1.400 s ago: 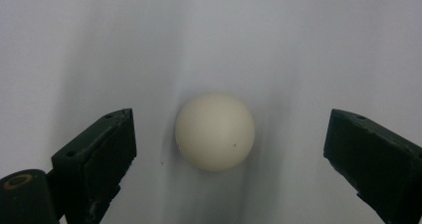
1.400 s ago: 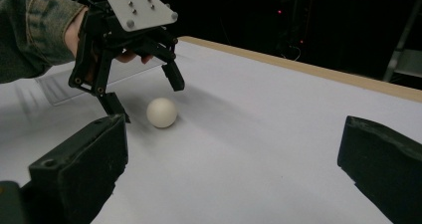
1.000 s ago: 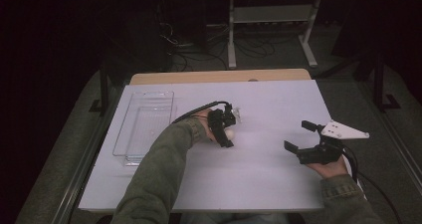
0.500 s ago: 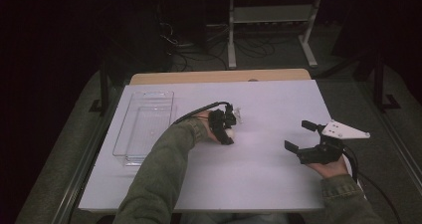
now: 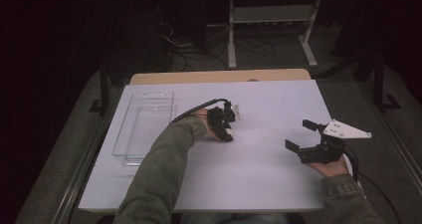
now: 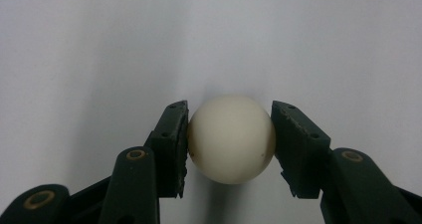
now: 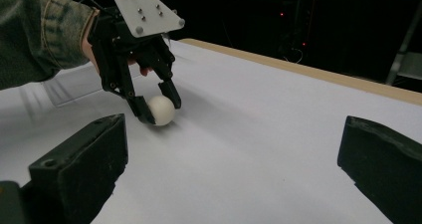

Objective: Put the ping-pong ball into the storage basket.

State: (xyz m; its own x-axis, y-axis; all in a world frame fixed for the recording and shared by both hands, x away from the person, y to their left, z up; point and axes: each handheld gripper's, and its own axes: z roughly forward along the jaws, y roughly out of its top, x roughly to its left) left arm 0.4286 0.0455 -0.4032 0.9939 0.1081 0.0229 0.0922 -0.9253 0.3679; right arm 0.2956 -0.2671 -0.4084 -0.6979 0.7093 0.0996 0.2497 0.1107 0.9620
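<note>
A dark room with cables and a metal stand behind it frames a table (image 5: pixel 259 184) covered in plain white, and near the middle of that table, a little toward its far edge, sits a small cream-white ball (image 6: pixel 231 138). It rests on the surface, and the left gripper (image 5: pixel 228 120) comes down over it with one finger on each side. The left gripper view shows both pads pressed against the widest part of the ball, a hold across the middle that probably keeps a smooth round thing from squirting out. The fingers have just been closing and now clench on the ball, which still touches the table, so the lift seems not yet begun. The right gripper view shows the same grip from the side, the fingers slanting down from the hand (image 7: pixel 130 59) so the tips reach the tabletop. A clear plastic tray (image 5: pixel 130 157) lies along the table's left edge, near the left forearm; it looks empty and is likely where the ball is meant to go. The right gripper (image 5: pixel 304 137) waits near the table's right edge, well apart from the ball, its fingers spread wide with nothing between them.
</note>
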